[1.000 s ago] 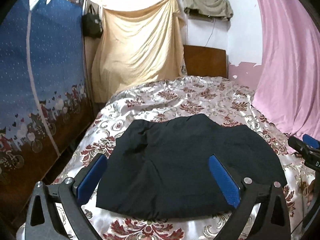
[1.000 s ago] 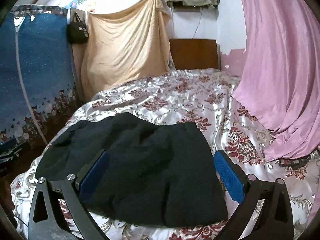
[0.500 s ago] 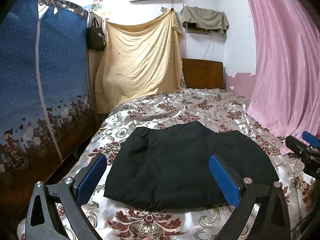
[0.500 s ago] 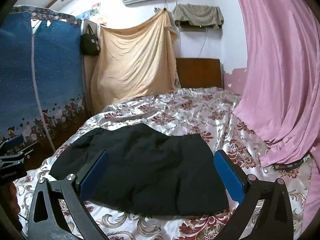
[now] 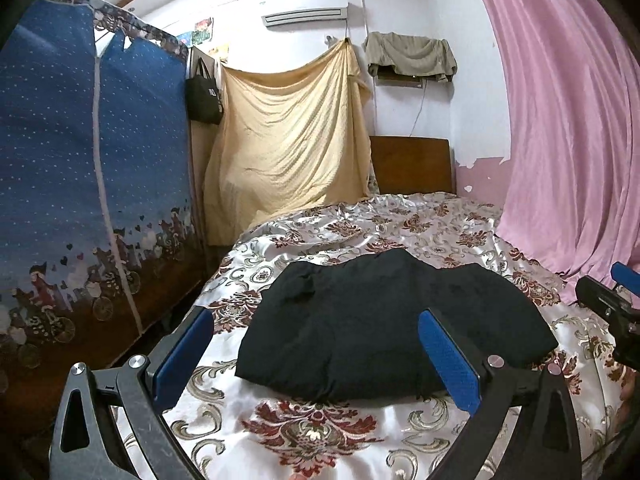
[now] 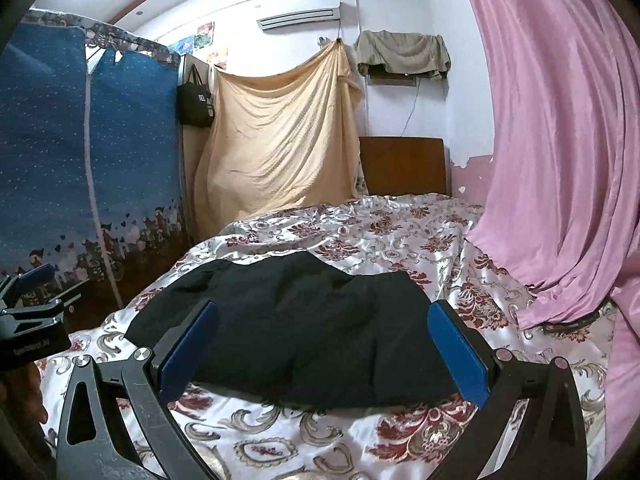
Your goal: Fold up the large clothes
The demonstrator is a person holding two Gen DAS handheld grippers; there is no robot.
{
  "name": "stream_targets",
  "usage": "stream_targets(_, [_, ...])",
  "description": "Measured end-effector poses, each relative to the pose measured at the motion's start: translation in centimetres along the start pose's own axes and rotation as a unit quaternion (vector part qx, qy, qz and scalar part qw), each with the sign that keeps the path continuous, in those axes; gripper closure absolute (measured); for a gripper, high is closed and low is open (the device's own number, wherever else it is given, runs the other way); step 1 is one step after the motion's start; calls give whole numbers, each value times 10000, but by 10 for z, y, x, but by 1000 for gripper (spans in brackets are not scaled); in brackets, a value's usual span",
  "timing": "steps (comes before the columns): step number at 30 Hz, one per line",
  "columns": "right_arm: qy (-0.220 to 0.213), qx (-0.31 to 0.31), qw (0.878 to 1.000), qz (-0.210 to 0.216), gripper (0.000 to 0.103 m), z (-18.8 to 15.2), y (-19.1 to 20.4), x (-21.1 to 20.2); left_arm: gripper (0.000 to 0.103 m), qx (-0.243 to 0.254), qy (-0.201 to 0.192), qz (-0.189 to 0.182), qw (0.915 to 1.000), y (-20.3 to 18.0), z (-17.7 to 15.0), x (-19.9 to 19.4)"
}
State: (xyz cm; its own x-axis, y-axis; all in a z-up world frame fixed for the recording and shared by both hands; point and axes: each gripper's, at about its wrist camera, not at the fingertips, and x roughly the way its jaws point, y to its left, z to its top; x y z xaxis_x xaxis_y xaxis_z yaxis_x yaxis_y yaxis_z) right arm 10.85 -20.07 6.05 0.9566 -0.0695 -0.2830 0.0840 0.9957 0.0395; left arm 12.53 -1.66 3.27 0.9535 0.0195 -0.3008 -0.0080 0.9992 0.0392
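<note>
A folded black garment lies on the floral bedspread of the bed. The left gripper and right gripper hover above its near edge, fingers spread apart, empty.

Open floral satin bedspread is left around the folded black garment, while passage is bounded by the blue fabric wardrobe on the left and the pink curtain on the right.

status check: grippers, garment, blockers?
Left hand-held gripper open, empty. Right hand-held gripper open, empty. Black garment folded flat on floral bedspread. Nothing on it.
</note>
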Motion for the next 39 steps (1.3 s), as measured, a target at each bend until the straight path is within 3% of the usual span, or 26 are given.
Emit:
stream_targets(20, [-147, -297, 9995, -10, 1, -49, 31, -43, 0, 90, -138, -20, 9999, 15, -54, -34])
stream_targets(39, [28, -156, 9995, -258, 1, -80, 23, -39, 0, 144, 249, -160, 9995, 19, -83, -28])
